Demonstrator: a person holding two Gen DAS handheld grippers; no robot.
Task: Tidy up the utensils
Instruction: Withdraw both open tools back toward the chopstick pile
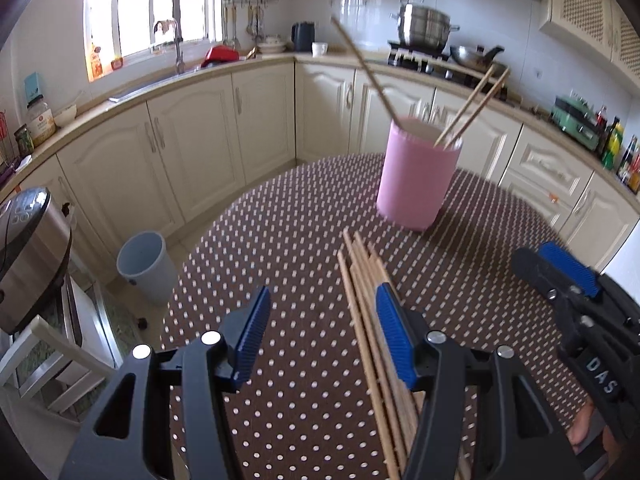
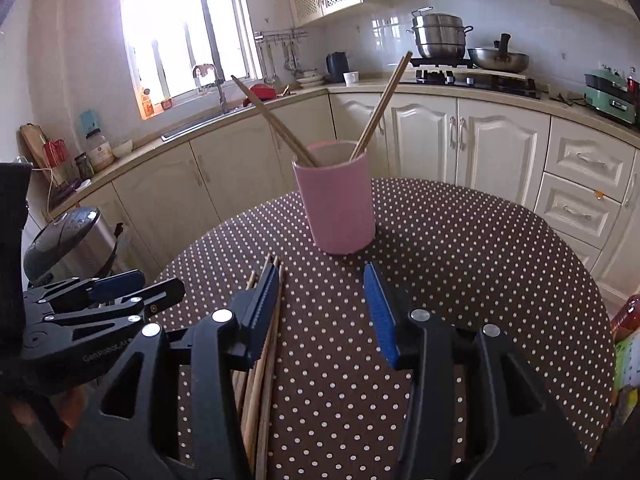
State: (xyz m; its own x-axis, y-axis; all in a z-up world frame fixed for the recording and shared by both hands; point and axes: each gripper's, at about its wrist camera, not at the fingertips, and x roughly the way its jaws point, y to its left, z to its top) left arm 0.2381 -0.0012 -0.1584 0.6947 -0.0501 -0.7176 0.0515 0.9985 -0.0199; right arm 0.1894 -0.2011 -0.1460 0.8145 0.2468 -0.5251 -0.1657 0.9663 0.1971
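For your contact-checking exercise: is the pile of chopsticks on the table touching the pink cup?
Apart. The left wrist view shows dotted cloth between the tips of the pile of chopsticks and the base of the pink cup.

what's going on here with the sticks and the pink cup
A person holds a hand-held gripper in each hand over a polka-dot table. Both the left hand-held gripper and the right hand-held gripper are open and empty. A few chopsticks already stand in the pink cup; a bundle of loose chopsticks lies on the table, waiting.
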